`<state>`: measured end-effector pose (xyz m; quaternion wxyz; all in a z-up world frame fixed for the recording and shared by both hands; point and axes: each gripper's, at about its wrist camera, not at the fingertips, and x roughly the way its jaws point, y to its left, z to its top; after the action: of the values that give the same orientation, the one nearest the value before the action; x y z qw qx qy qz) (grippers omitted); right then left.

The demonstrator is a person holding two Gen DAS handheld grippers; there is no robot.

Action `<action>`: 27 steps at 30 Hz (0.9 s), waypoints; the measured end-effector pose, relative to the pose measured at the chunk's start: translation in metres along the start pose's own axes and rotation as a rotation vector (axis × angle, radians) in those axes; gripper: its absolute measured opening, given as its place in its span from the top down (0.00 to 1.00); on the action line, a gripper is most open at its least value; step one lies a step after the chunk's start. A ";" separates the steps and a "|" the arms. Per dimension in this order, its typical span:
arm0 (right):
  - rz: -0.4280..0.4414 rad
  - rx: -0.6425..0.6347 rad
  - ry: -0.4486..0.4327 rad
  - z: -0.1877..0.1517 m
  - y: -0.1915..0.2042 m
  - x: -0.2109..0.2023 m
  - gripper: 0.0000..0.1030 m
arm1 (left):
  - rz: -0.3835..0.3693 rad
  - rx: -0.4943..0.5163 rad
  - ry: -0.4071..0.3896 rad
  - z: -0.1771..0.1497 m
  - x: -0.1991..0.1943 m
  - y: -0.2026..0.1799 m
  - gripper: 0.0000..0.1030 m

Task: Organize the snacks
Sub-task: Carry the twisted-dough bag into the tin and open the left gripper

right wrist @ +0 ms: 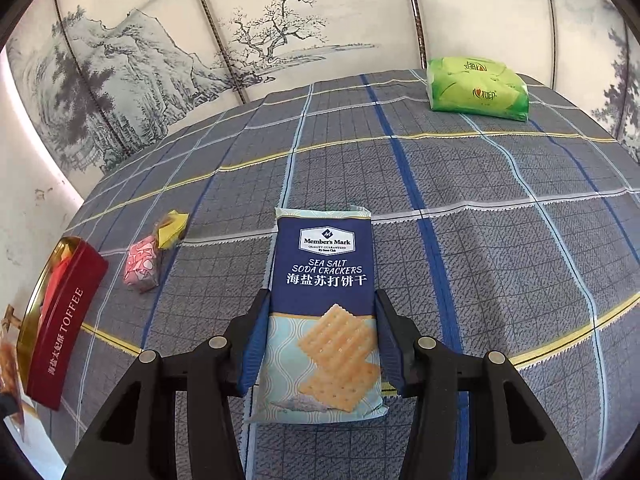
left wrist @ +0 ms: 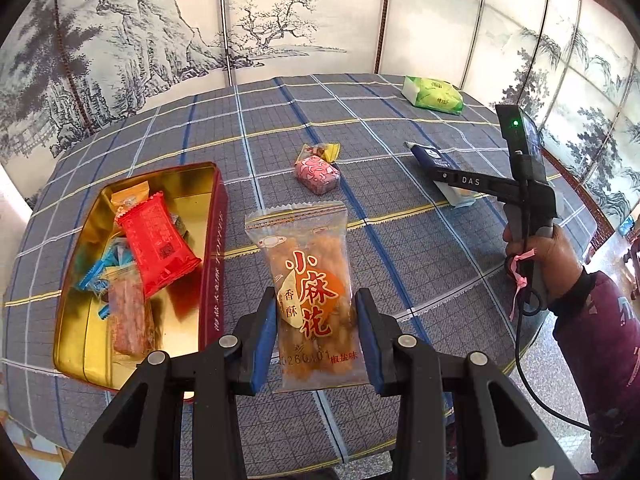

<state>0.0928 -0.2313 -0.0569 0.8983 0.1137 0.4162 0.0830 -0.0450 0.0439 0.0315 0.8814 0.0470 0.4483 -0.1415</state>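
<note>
My left gripper (left wrist: 316, 336) is shut on a clear packet of fried dough twists (left wrist: 308, 280) and holds it above the cloth, just right of the open red toffee tin (left wrist: 212, 240). The tin holds a red packet (left wrist: 156, 248) and several other snacks. My right gripper (right wrist: 318, 344) is shut on a blue soda cracker packet (right wrist: 324, 312); it also shows in the left wrist view (left wrist: 432, 160), low over the table. A pink sweet (left wrist: 318, 174) and a yellow sweet (left wrist: 324, 151) lie mid-table. The tin also shows at the left in the right wrist view (right wrist: 64, 328).
A green tissue pack (left wrist: 434, 94) lies at the far right of the round table, also in the right wrist view (right wrist: 478, 88). A blue checked cloth (left wrist: 400, 260) covers the table. Painted folding screens (left wrist: 160, 40) stand close behind it.
</note>
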 end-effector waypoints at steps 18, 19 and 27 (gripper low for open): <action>-0.004 -0.003 0.001 0.000 0.001 0.001 0.51 | 0.049 -0.004 -0.021 0.003 -0.003 0.008 0.67; -0.004 -0.003 0.001 0.000 0.001 0.001 0.51 | 0.053 -0.006 -0.023 0.003 -0.003 0.009 0.67; -0.006 -0.005 0.002 0.001 0.002 0.000 0.51 | 0.110 -0.019 -0.055 0.009 -0.008 0.022 0.67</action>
<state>0.0934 -0.2290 -0.0561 0.8984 0.1102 0.4172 0.0814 -0.0362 0.0651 0.0423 0.9002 0.0592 0.4220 -0.0896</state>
